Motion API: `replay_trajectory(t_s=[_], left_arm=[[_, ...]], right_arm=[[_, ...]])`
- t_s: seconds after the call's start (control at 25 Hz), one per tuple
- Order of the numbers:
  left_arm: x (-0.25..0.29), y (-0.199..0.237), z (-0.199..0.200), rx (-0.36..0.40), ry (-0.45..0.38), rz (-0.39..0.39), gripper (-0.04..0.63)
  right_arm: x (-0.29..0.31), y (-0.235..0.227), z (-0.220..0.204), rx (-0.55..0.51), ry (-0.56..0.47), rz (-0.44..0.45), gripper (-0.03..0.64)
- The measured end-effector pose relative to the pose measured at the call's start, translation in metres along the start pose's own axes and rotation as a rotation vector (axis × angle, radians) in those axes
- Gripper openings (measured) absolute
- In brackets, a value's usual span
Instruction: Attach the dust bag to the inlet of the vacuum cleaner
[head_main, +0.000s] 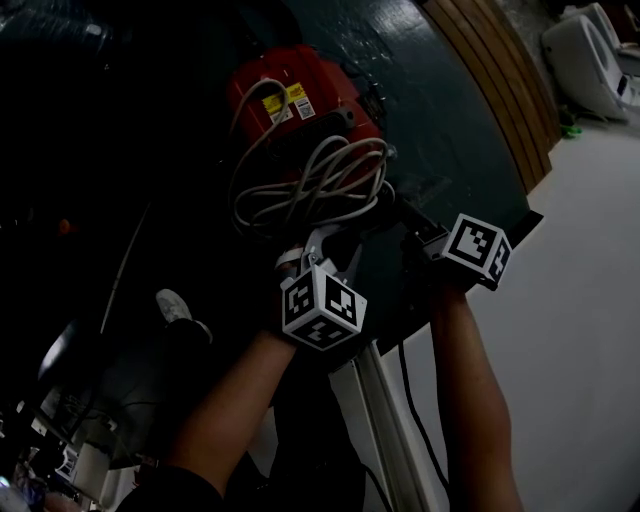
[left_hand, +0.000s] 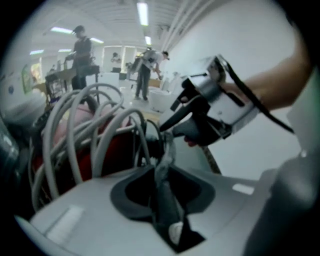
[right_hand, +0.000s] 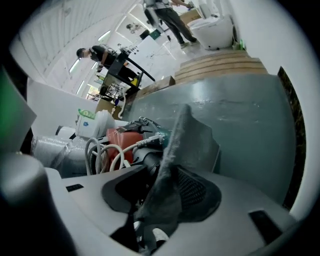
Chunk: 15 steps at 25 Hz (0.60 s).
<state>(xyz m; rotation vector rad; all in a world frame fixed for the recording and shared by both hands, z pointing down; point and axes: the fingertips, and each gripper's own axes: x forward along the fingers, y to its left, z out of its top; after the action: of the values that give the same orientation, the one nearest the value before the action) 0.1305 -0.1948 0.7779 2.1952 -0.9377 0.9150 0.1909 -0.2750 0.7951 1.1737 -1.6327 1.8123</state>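
Observation:
The red vacuum cleaner (head_main: 300, 100) lies on a dark teal surface, with a coil of white cord (head_main: 310, 185) over its near end. Both grippers point down at that end. My left gripper (head_main: 322, 250) is open, and a strip of the grey dust bag fabric (left_hand: 162, 175) still runs loosely between its jaws. My right gripper (head_main: 415, 228) stands just right of it, also open, with a wider fold of the dust bag (right_hand: 185, 145) draped through its jaws. The black inlet tube (right_hand: 145, 157) shows just behind that fold. How the bag sits on the inlet is hidden.
The dark teal surface (right_hand: 250, 110) ends at a curved wooden edge (head_main: 500, 90), with pale floor (head_main: 590, 300) to the right. A black cable (head_main: 410, 400) trails from the right gripper. Clear plastic wrap (right_hand: 55, 147) lies behind the vacuum. People stand at tables far off.

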Motion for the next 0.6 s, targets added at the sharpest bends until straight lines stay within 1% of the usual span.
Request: replay_trajectory(t_s=[0.04,0.08,0.16,0.2,0.24,0.28,0.32,0.44,0.52,0.6], left_arm=[[-0.003,-0.001,0.0,-0.052,-0.025,-0.029,0.109],[-0.008,-0.003,0.0,-0.093,-0.046,-0.051,0.137],[-0.021,-0.005,0.001,-0.164,-0.082,-0.075,0.143],[-0.028,-0.004,0.003,-0.198,-0.098,-0.076,0.133],[-0.036,-0.003,0.005,-0.231,-0.113,-0.071,0.073],[-0.043,-0.002,0.008,-0.259,-0.127,-0.063,0.001],[-0.051,-0.002,0.012,-0.28,-0.14,-0.055,0.0],[-0.076,-0.003,0.023,-0.299,-0.166,-0.037,-0.002],[-0.095,-0.006,0.035,-0.28,-0.177,-0.025,-0.002],[-0.119,-0.011,0.05,-0.249,-0.194,-0.021,-0.003]], right_arm=[[-0.002,0.001,0.0,-0.027,-0.025,-0.003,0.187],[-0.006,0.002,-0.001,-0.044,-0.049,-0.001,0.214],[-0.019,0.005,-0.003,-0.055,-0.096,0.009,0.218],[-0.029,0.006,-0.003,-0.06,-0.127,0.009,0.214],[-0.04,0.005,-0.004,-0.071,-0.165,-0.001,0.18],[-0.051,0.004,-0.005,-0.093,-0.207,-0.023,0.083],[-0.062,0.002,-0.007,-0.129,-0.247,-0.052,-0.002],[-0.089,0.006,-0.027,-0.283,-0.324,-0.12,-0.003],[-0.11,0.017,-0.041,-0.38,-0.375,-0.167,-0.003],[-0.137,0.035,-0.05,-0.458,-0.446,-0.217,-0.003]])
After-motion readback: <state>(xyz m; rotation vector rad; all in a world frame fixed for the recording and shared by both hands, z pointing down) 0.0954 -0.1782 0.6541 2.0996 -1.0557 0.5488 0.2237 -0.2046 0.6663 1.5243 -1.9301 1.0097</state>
